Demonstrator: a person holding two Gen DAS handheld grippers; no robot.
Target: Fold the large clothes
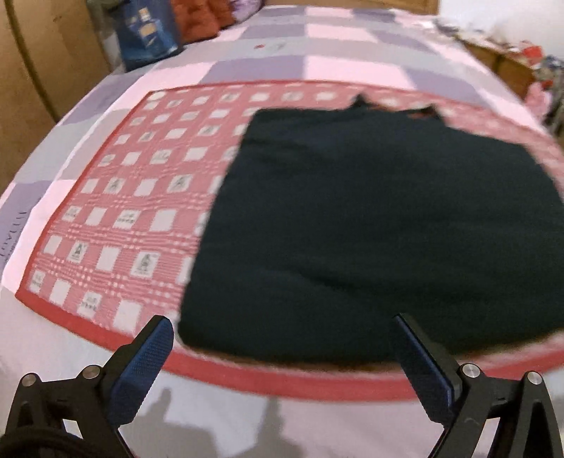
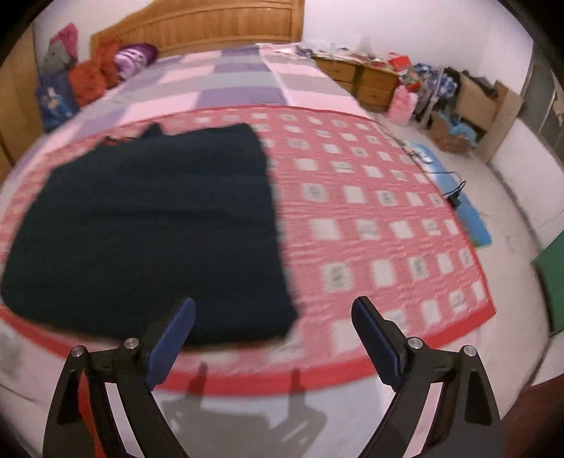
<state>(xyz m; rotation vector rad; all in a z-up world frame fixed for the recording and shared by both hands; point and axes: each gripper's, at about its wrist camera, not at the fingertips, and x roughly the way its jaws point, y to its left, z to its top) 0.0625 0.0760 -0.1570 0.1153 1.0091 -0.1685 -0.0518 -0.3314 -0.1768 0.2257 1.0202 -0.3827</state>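
Observation:
A large dark garment (image 1: 380, 225) lies flat on a red checked mat (image 1: 116, 197) spread on the bed. It also shows in the right wrist view (image 2: 148, 225), on the left part of the mat (image 2: 380, 225). My left gripper (image 1: 282, 327) is open and empty, hovering just short of the garment's near hem. My right gripper (image 2: 273, 310) is open and empty, above the garment's near right corner. Both views are blurred by motion.
The bed has a pink and purple patchwork cover (image 1: 317, 45). A blue bag (image 1: 148, 31) and red and purple bundles (image 2: 105, 70) sit near the wooden headboard (image 2: 211, 24). Wooden drawers (image 2: 366, 81), boxes and clutter (image 2: 458, 105) stand on the floor to the right.

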